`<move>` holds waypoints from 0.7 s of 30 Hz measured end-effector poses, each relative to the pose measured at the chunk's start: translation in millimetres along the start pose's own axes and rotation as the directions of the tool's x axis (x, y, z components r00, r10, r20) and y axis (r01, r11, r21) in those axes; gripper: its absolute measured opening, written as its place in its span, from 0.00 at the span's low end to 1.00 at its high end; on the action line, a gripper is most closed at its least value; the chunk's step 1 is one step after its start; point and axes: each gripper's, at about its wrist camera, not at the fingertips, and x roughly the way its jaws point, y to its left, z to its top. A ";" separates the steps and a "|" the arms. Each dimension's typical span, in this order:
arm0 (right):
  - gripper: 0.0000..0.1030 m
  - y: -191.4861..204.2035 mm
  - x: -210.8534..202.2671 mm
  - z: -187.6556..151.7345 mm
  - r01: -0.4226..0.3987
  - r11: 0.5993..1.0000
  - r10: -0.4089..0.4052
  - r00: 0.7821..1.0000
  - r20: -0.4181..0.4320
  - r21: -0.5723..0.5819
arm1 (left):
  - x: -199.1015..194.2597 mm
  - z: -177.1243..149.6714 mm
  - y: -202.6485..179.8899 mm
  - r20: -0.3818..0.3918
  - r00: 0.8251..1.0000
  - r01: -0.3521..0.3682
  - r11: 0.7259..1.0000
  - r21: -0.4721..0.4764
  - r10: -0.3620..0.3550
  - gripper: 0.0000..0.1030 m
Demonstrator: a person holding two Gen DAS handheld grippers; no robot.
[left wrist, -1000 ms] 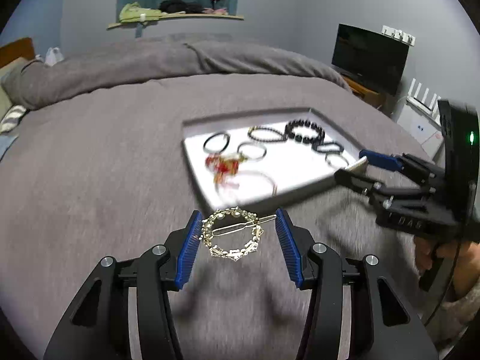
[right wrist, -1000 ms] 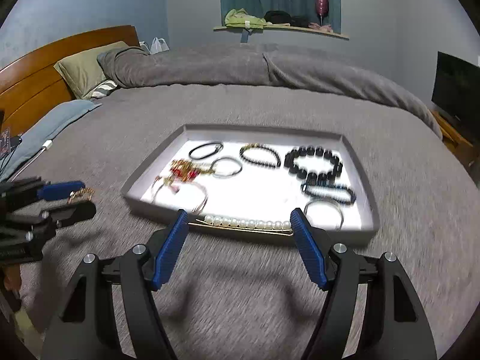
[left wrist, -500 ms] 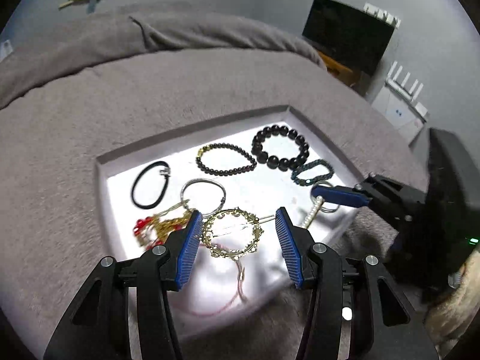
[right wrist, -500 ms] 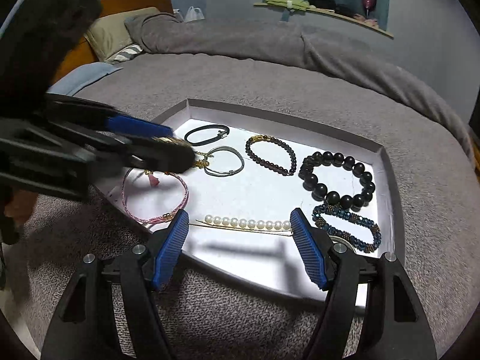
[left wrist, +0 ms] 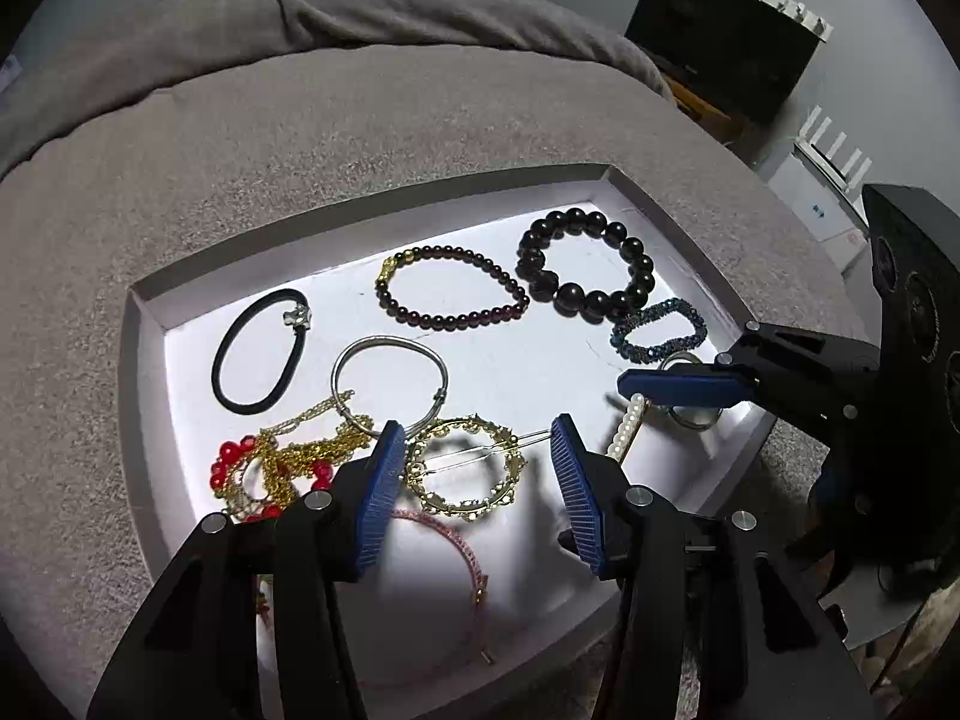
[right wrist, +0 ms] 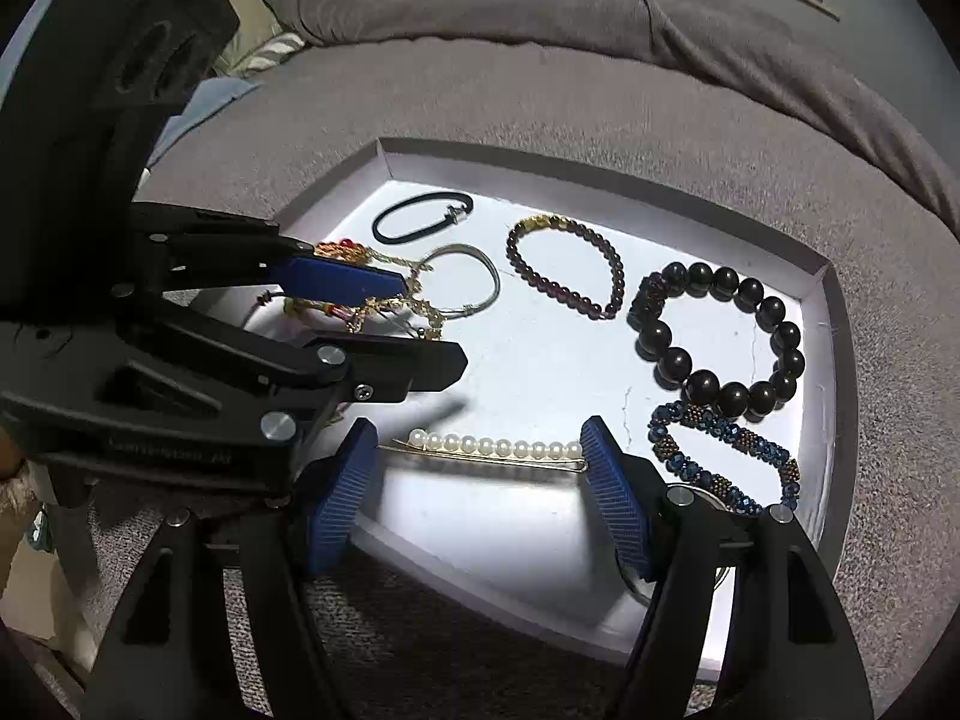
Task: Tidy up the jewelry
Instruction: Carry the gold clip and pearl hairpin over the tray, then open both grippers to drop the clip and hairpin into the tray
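My left gripper (left wrist: 471, 471) is shut on a round gold hair clip (left wrist: 465, 469) and holds it over the near left part of the white tray (left wrist: 144, 324). My right gripper (right wrist: 480, 459) is shut on a pearl hair pin (right wrist: 498, 450) above the tray's near edge (right wrist: 510, 564). The right gripper also shows in the left wrist view (left wrist: 684, 390), with the pearl pin (left wrist: 624, 429) in it. The left gripper also shows in the right wrist view (right wrist: 384, 324).
In the tray lie a black hair tie (left wrist: 261, 351), a silver bangle (left wrist: 390, 378), a dark red bead bracelet (left wrist: 450, 294), a big black bead bracelet (left wrist: 585, 267), a blue bead bracelet (left wrist: 657, 330), a gold and red chain (left wrist: 282, 462) and a pink bracelet (left wrist: 456, 546). Grey bedding (left wrist: 360, 120) lies all round.
Both grippers have moved forward from the bedding to over the tray, each still holding its clip. The two grippers are now closer together.
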 end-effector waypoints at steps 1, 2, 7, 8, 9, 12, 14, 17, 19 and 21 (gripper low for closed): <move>0.68 -1.2 0.9 0.9 0.001 1.000 -0.002 1.000 -0.013 -0.004 | 1.3 0.8 -0.1 -0.003 1.000 0.003 1.000 -0.002 -0.003 0.50; 0.68 -1.6 1.1 1.2 0.001 1.000 -0.001 1.000 -0.021 -0.006 | 2.2 1.7 -0.1 -0.005 1.000 0.005 1.000 -0.005 -0.005 0.50; 0.68 -5.3 6.5 2.8 0.005 1.000 -0.005 0.999 -0.050 0.001 | 8.1 3.8 3.4 -0.018 1.000 -0.002 1.000 -0.019 0.002 0.50; 0.68 -6.1 7.4 2.9 0.003 1.000 -0.003 0.999 -0.054 0.005 | 8.5 3.9 4.0 -0.019 1.000 -0.004 1.000 -0.022 0.003 0.50; 0.69 -7.0 7.8 2.6 0.005 1.000 -0.005 0.998 -0.056 0.008 | 9.3 4.5 4.0 -0.020 1.000 -0.005 1.000 -0.023 0.004 0.50; 0.69 -6.3 8.8 3.8 0.013 1.000 -0.012 0.999 -0.052 0.007 | 9.4 4.8 4.7 -0.020 1.000 0.005 1.000 -0.027 -0.005 0.50; 0.69 -6.3 8.7 4.7 0.014 1.000 -0.014 0.999 -0.049 0.010 | 9.0 4.6 4.5 -0.017 1.000 0.005 1.000 -0.025 -0.006 0.50; 0.70 -6.2 5.4 3.9 0.012 1.000 -0.012 0.999 -0.041 0.009 | 6.9 4.1 5.1 -0.010 1.000 0.008 1.000 -0.028 -0.009 0.50; 0.70 -5.8 2.1 2.2 0.013 1.000 -0.013 0.999 -0.038 0.008 | 2.9 3.7 5.3 -0.001 1.000 0.008 0.999 -0.031 -0.008 0.50; 0.70 -5.7 -3.7 0.7 0.014 1.000 -0.013 1.000 -0.025 0.010 | -3.8 3.5 4.9 0.012 1.000 0.007 1.000 -0.030 -0.006 0.50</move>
